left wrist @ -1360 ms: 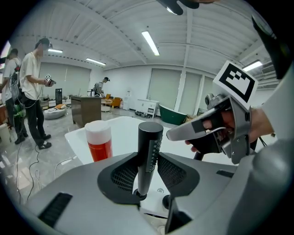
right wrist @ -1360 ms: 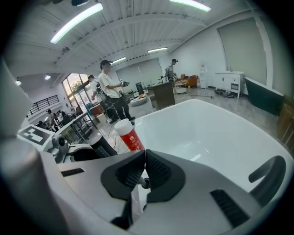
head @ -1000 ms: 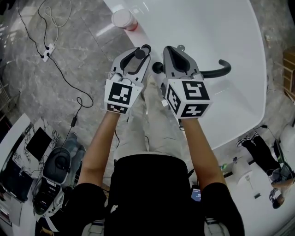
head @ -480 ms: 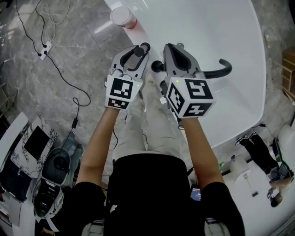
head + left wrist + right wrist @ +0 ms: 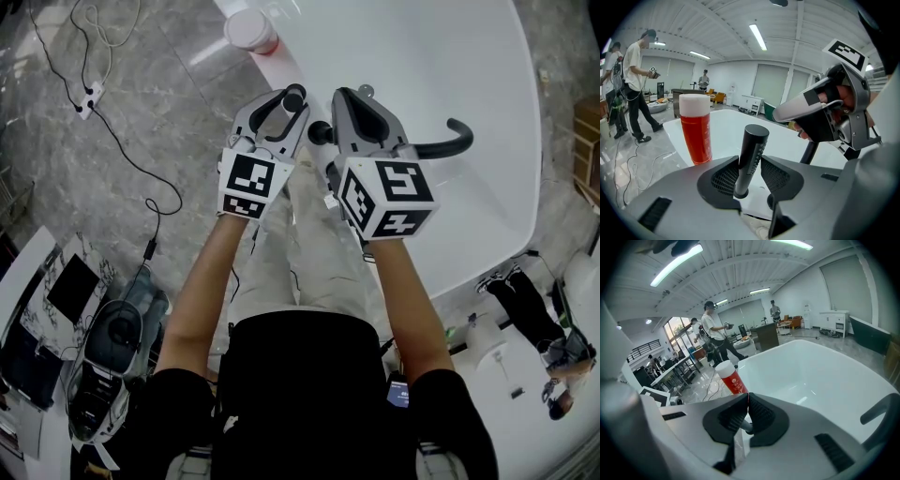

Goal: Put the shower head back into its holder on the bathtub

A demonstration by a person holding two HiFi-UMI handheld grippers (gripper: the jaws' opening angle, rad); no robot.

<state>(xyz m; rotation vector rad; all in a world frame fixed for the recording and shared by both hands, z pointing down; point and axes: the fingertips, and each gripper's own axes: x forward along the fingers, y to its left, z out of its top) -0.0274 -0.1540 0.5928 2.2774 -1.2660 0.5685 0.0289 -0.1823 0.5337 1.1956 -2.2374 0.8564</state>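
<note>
The shower head [image 5: 752, 154] is a black stick-shaped handset standing nearly upright. My left gripper [image 5: 749, 161] is shut on its shaft, and its lower end meets a round black base on the white bathtub rim [image 5: 754, 208]. From the head view the handset's top [image 5: 292, 94] pokes out between the left gripper's [image 5: 287, 105] fingers. Just to the right, my right gripper [image 5: 354, 101] hangs over the rim beside a black knob [image 5: 319, 134]. Its jaws stand shut in the right gripper view [image 5: 746, 401], with a thin grey rod [image 5: 743, 425] showing in the gap below the tips.
A red bottle with a white cap [image 5: 250, 33] stands on the tub's rim ahead of the left gripper. A black curved spout [image 5: 441, 142] reaches over the white bathtub [image 5: 441, 56]. Cables [image 5: 122, 141] trail over the grey floor at left; people stand in the background.
My left gripper has sunk slightly toward the tub rim with the shower head still in it. The right gripper has not moved.
</note>
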